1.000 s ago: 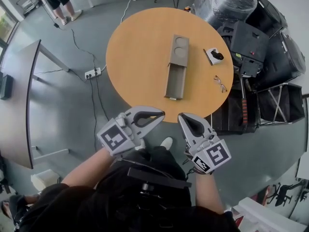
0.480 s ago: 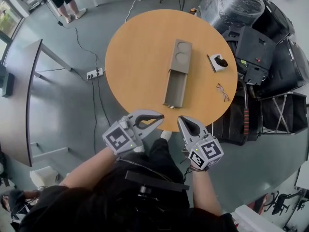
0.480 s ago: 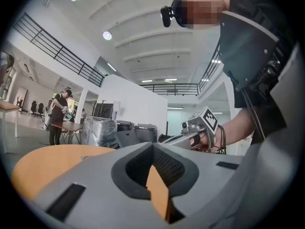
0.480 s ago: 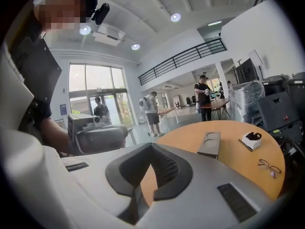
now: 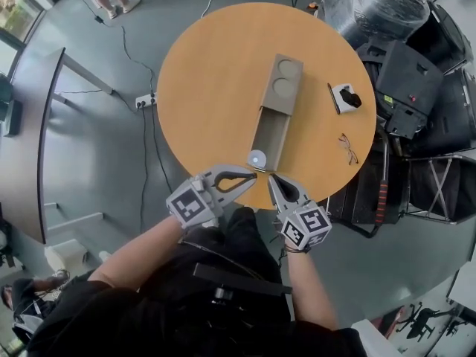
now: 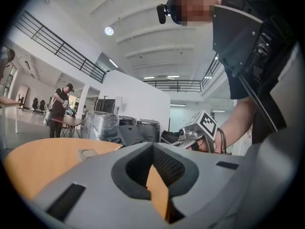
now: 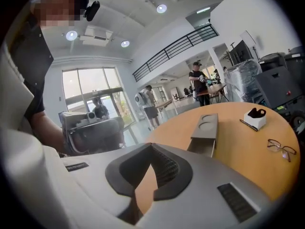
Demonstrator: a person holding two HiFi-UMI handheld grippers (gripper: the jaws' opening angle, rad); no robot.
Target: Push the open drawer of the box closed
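- Grippers: left gripper [image 5: 248, 175] and right gripper [image 5: 273, 179] held low at the near edge of the surface [image 5: 201, 73], tips angled toward each other, forearms drawn in.
- Jaws: both pairs closed tip to tip, nothing held.
- Box [image 5: 282, 88] mid-surface; its drawer [image 5: 269, 134] pulled out toward the person, end just beside both tips.
- Right gripper view shows the drawer front; left gripper view faces the other gripper.

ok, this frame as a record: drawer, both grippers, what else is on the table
drawer: open, pulled out of the box toward the person
left gripper: jaws together, empty, tip near the drawer front
right gripper: jaws together, empty, at the table edge
table: round, wood-coloured
also on table: glasses; white holder with a black item
contact with drawer: cannot tell
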